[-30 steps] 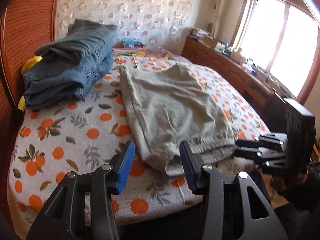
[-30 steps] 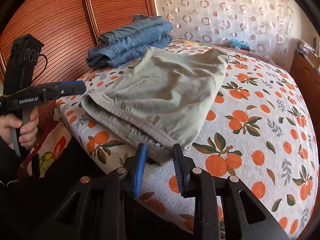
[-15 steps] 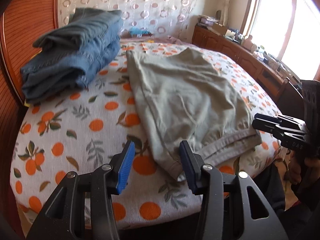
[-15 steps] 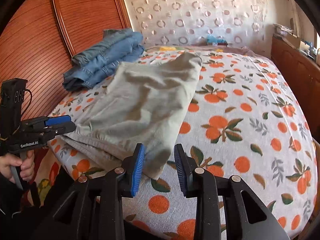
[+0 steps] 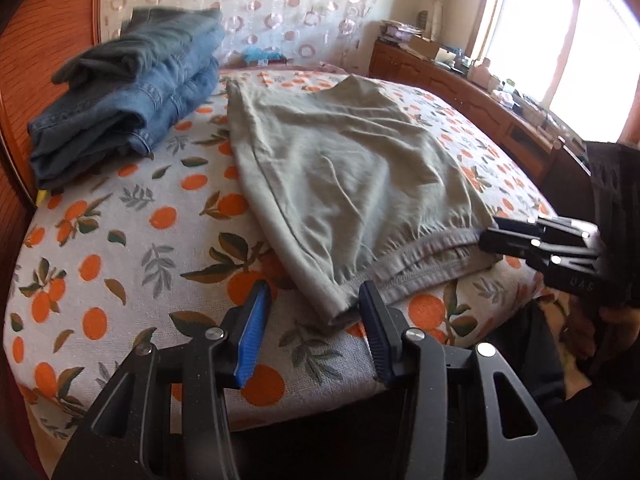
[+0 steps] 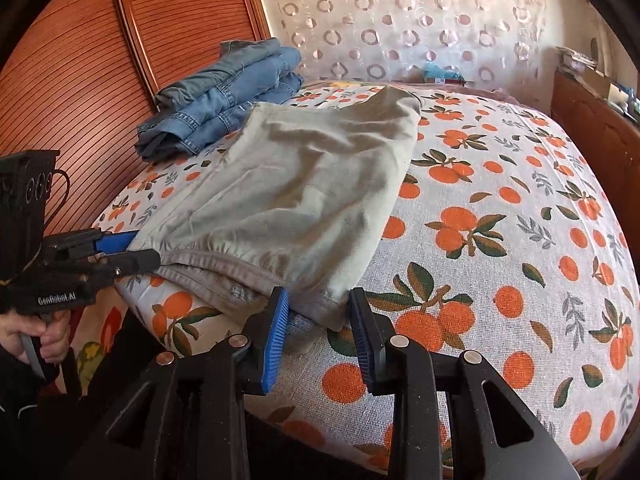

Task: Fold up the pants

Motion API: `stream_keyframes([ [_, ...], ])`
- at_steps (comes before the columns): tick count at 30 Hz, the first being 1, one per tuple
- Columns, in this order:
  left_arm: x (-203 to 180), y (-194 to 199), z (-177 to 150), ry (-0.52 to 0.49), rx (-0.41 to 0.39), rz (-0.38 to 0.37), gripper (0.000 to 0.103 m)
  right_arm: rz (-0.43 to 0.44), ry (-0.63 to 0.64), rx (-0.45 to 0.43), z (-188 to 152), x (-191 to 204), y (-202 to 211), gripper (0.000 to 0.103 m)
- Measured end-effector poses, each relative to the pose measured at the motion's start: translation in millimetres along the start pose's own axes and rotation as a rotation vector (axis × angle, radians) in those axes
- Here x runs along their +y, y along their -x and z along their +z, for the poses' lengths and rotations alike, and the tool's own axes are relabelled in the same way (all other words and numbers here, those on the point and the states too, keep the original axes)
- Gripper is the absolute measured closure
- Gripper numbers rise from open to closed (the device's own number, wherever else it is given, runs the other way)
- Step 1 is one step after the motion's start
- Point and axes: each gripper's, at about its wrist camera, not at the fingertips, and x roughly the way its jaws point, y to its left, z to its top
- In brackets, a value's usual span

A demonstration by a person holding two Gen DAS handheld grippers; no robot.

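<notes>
Left wrist view: one olive pants (image 5: 352, 184), one folded jeans stack (image 5: 128, 92), two grippers, left gripper (image 5: 314, 320) and right gripper (image 6: 318, 312), jaws apart, gripping nothing.

Black left tool (image 5: 314, 320) and right tool (image 6: 318, 322), blue ribbed pads, silver screws.

This is a bedroom in a home: a bed (image 5: 120, 248) under an orange-print cover, a ribbed wooden headboard (image 6: 72, 80), a folded stack of jeans (image 5: 132, 92), ring-patterned wall covering (image 6: 400, 12), a cluttered wooden sideboard (image 5: 460, 80) and a bright window (image 5: 580, 40).
</notes>
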Motion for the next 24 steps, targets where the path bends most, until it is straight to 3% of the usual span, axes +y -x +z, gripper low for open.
stream_keyframes([
  [5,0,2,-2,0.022,-0.010,-0.012,0.057,0.007,-0.005,-0.009,-3,0,1,0.071],
  [11,-5,1,-3,0.017,-0.015,-0.020,0.074,0.004,-0.004,-0.016,-4,1,2,0.071],
  [15,-11,2,-6,-0.004,-0.018,-0.021,0.079,0.000,0.005,-0.020,-6,3,2,0.071],
  [20,-10,2,-6,0.004,-0.028,-0.037,0.094,0.013,0.007,-0.027,-7,2,3,0.092],
  [24,-10,7,-1,0.022,-0.048,-0.055,0.096,0.051,-0.018,-0.033,-2,-2,6,0.096],
])
